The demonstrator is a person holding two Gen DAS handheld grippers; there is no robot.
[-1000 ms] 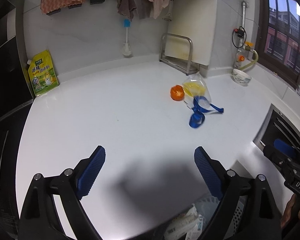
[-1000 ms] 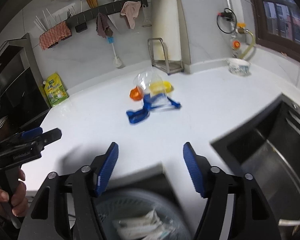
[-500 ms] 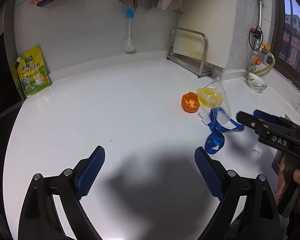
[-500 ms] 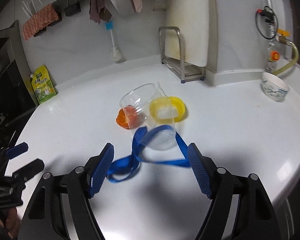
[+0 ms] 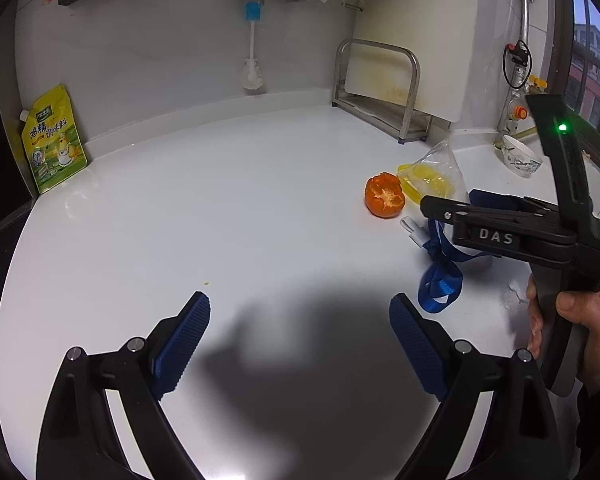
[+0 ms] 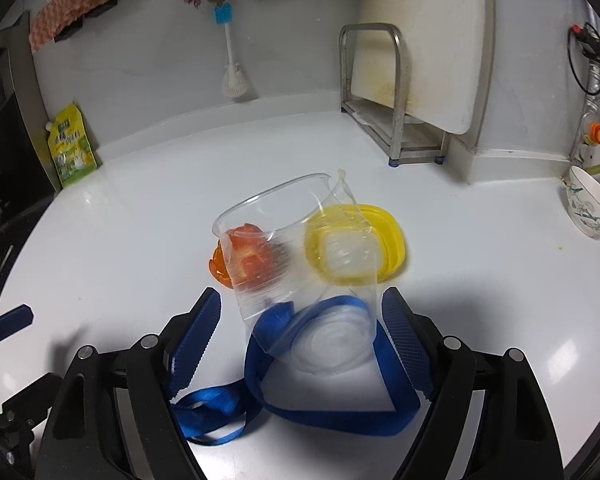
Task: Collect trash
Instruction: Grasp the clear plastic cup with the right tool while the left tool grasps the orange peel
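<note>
Nearest the right wrist camera, the right gripper (image 6: 300, 334) straddles the crushed clear plastic cup (image 6: 300, 272) lying on its side on the white countertop (image 5: 220, 200). Its jaws are opening, with the cup's base between them; the right pad sits close against the cup wall and the left pad stands clear, so I judge nothing is gripped yet. A blue ribbon strap (image 6: 328, 412) loops under and around the cup's base, trailing toward the left pad. Just past the cup lie a yellow plastic lid (image 6: 392, 244), touching it or nearly so, and a piece of orange peel (image 6: 218, 264), seen partly through the clear wall.

From the left wrist view, the left gripper (image 5: 300, 344) hangs released over bare counter, well short of the litter, holding nothing. A small white scrap (image 5: 414, 229) lies beside the strap there (too small to name).

Farther back stand a ceramic bowl (image 6: 590, 208), a steel rack (image 6: 392, 96) with a cutting board (image 6: 424, 40), a dish brush (image 6: 232, 56) and a yellow seasoning pouch (image 5: 54, 140).

All this litter is still on the counter, so at least these pieces remain to collect: cup, strap, lid, peel and scrap. No bin shows.
</note>
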